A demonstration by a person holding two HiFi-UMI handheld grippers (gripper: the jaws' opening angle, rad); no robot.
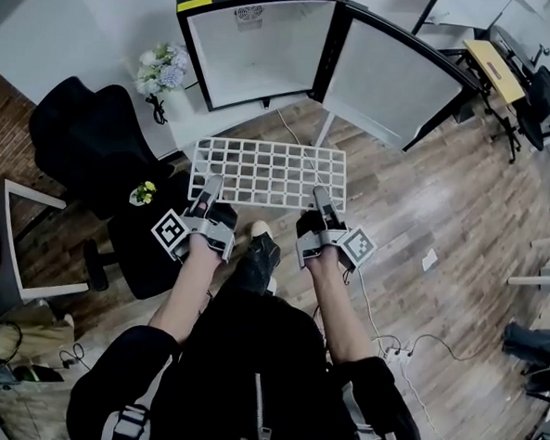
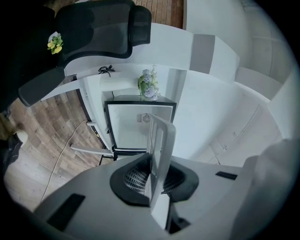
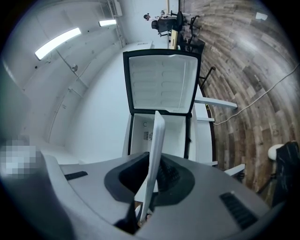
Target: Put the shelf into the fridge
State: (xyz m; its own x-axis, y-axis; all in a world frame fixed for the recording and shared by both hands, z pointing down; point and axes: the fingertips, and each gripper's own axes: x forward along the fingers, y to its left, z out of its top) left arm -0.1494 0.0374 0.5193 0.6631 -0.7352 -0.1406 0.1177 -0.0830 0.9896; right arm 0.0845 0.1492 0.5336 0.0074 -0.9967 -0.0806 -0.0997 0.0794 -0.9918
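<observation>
1. Starting nearest the body, the left gripper [image 1: 211, 184] is seen clamped on the near edge of the shelf [image 1: 269, 173], towards its left corner. In the left gripper view the white rim is pinched edge-on between the dark pads.
2. The right gripper [image 1: 320, 193] is likewise closed on the same near edge, towards the right corner. In the right gripper view the rim is squeezed between its jaws.
3. The shelf, a white grid, is carried roughly level in the air above the wooden floor [image 1: 443, 206], between the person and the fridge [image 1: 257, 55]. It is not yet inside.
4. The shelf is judged light and stiff, though some flex across the open grid may be expected. The smooth rim could slip, so it is best taken on the outer frame at two points set wide apart, as is done here, rather than on the thin inner bars.
5. Further off, the fridge is found standing open with its white inside bare and its door [image 1: 388, 77] swung out to the right.
6. A level, square approach is judged necessary so that the far corners clear the black door frame. A black chair [image 1: 94, 138] and flowers [image 1: 162, 68] are seen to the left, well apart from that path.
</observation>
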